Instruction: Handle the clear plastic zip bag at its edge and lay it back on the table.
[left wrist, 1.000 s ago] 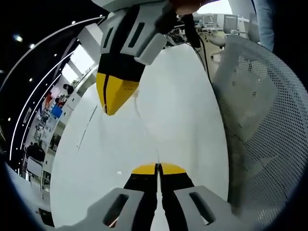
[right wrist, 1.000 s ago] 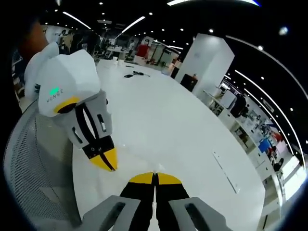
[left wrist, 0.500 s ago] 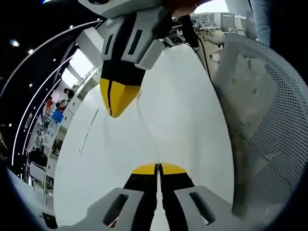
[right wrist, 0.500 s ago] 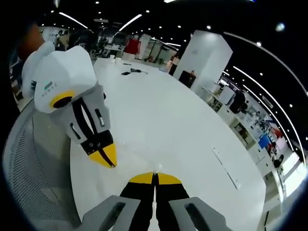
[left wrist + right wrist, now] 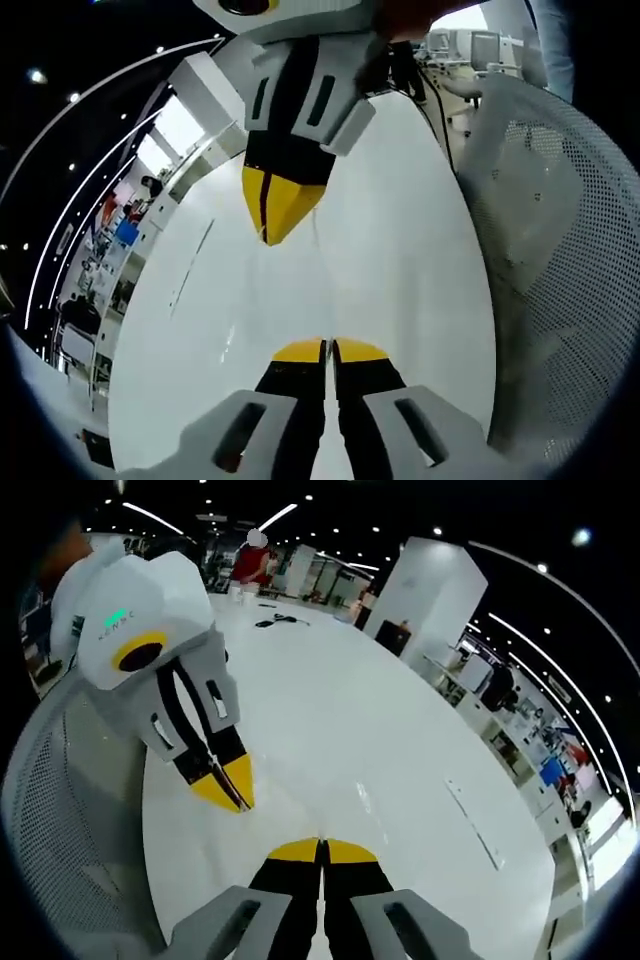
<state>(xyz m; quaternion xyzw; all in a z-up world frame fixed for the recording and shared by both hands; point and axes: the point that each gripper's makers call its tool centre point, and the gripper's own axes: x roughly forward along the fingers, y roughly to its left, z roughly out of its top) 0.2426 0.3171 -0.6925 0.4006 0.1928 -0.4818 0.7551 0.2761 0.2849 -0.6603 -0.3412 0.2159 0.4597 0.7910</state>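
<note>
Stretching between the two grippers, the clear plastic zip bag (image 5: 318,262) is faintly seen above the white table (image 5: 400,250), its long axis running from the clenched left gripper (image 5: 329,349) to the clenched right gripper (image 5: 322,848); each edge appears pinched.

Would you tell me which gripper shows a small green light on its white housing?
The left gripper, at left in the right gripper view: its housing carries a green light; the right gripper looks plain.
</note>
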